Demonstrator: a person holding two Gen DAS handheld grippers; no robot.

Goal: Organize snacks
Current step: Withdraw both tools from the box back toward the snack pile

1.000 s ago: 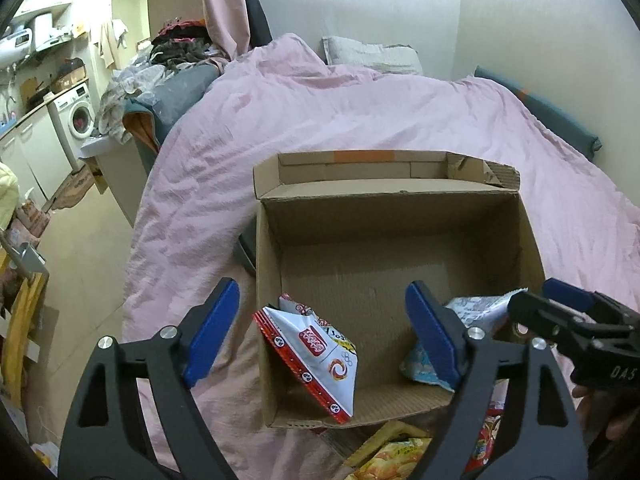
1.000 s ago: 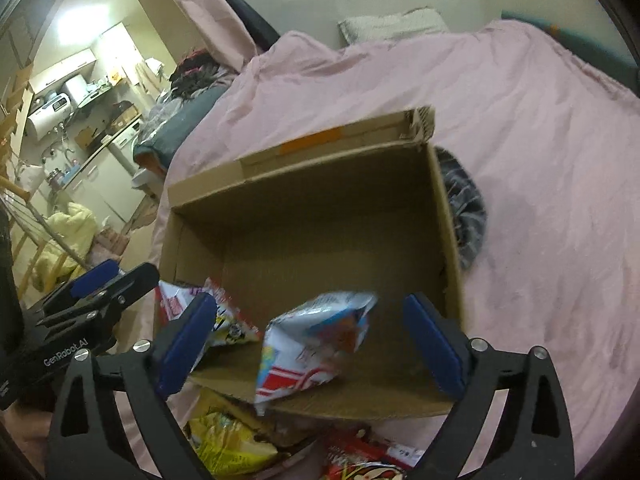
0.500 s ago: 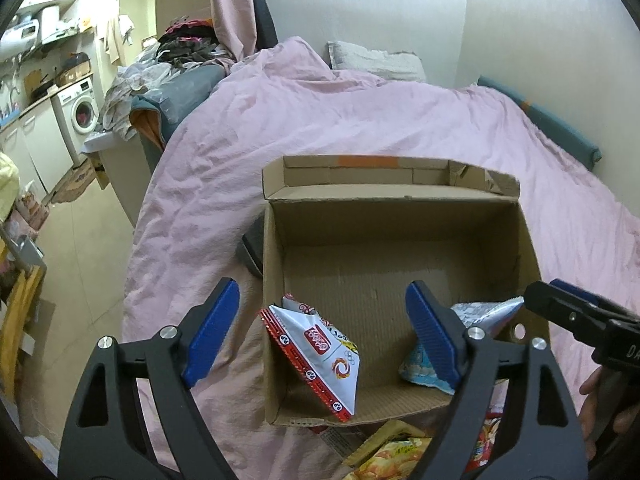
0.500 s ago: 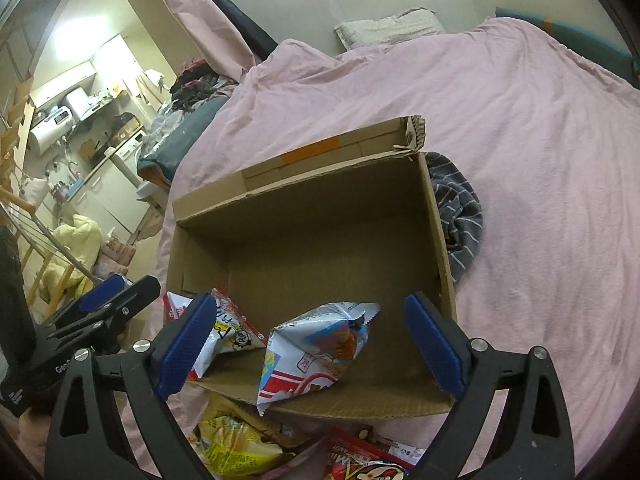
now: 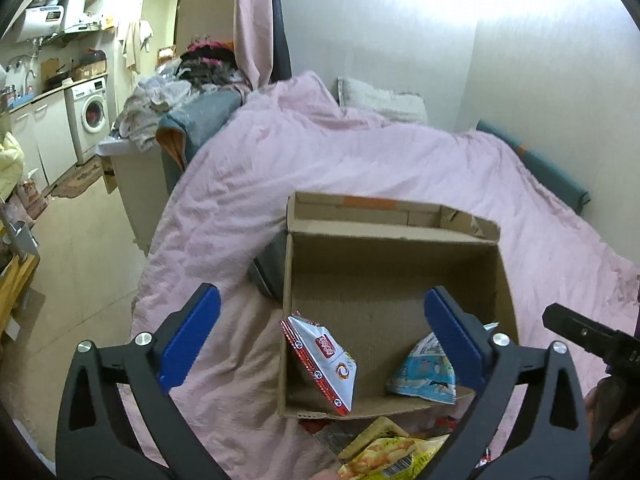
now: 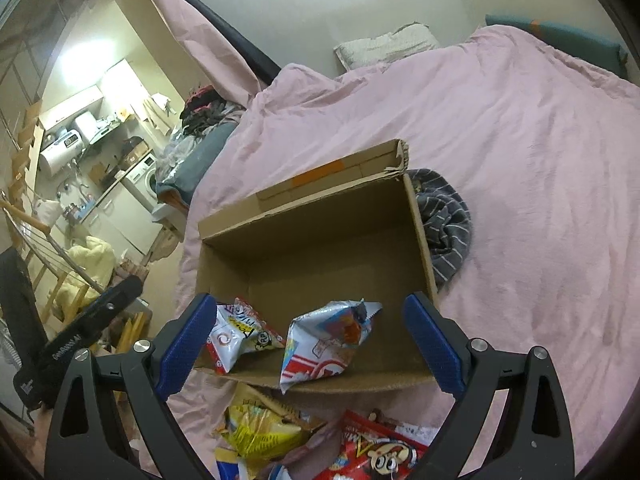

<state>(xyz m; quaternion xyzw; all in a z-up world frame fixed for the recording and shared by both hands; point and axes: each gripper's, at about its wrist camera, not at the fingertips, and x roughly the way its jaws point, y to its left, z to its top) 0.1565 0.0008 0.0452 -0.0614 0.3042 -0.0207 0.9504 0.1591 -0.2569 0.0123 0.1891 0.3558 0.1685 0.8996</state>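
Bed point(image 6: 520, 128), covered by a rumpled pink duvet point(image 5: 320, 168). Open cardboard box point(image 6: 316, 216) sits directly on the duvet and serves as the landmark. Striped grey cloth point(image 6: 446, 220) lies bunched against the box's right wall, touching it. A dark item point(image 5: 266, 268) pokes out at the box's left wall; identity unclear. Loose snack packets lie on the duvet just in front of the box's near wall: a yellow bag point(image 6: 260, 432) and a red bag point(image 6: 380, 448). Pale pillow point(image 6: 386, 46) well beyond the box, at the wall.
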